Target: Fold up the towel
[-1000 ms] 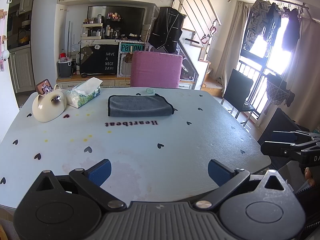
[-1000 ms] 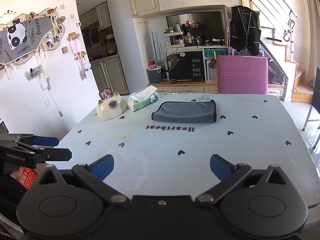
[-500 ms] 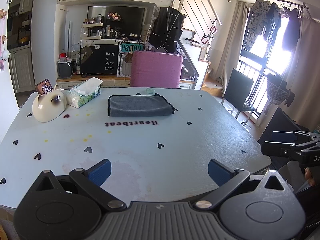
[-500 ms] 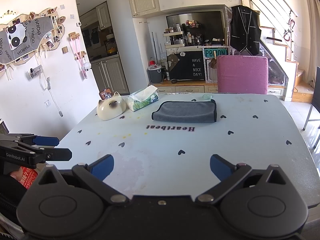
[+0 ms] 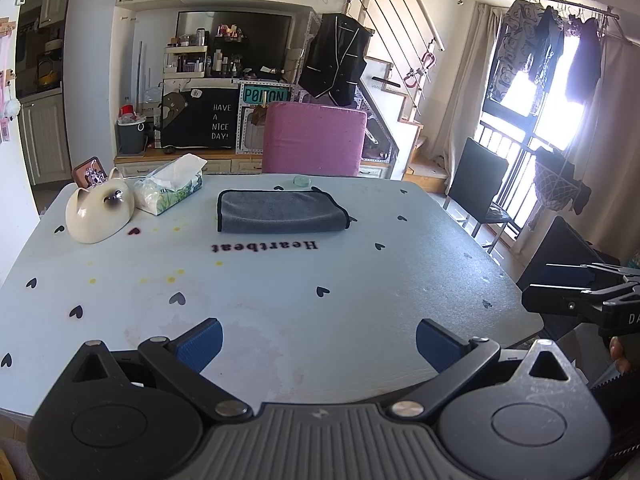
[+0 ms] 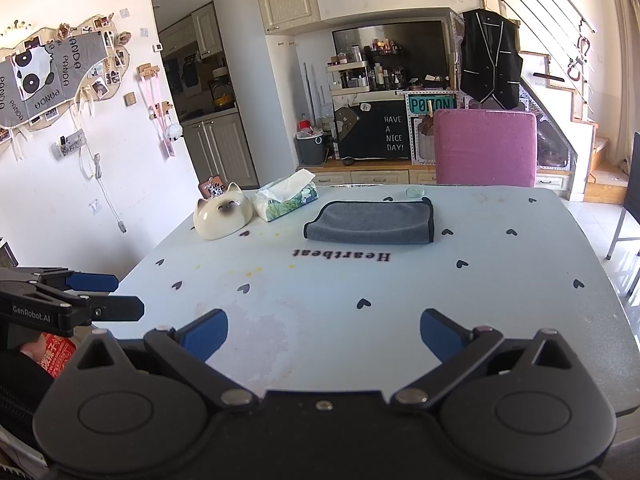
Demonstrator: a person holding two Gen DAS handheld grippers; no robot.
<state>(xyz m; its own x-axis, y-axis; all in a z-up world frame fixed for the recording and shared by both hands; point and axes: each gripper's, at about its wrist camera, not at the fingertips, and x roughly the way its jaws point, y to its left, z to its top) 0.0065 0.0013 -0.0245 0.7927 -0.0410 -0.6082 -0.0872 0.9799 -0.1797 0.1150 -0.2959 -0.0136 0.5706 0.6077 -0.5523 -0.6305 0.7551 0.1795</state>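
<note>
A grey towel with dark trim (image 5: 280,212) lies folded into a flat rectangle on the far half of the light blue table (image 5: 280,304); it also shows in the right wrist view (image 6: 372,222). My left gripper (image 5: 318,344) is open and empty above the table's near edge, far from the towel. My right gripper (image 6: 324,336) is open and empty, also at the near edge. Each gripper shows in the other's view, the right one at the right (image 5: 576,292) and the left one at the left (image 6: 76,296).
A cream cat-shaped dish (image 5: 100,210) and a tissue pack (image 5: 170,190) stand at the table's far left. A small round glass coaster (image 5: 302,180) lies behind the towel. A pink chair (image 5: 314,140) stands behind the table, a black chair (image 5: 478,188) to the right.
</note>
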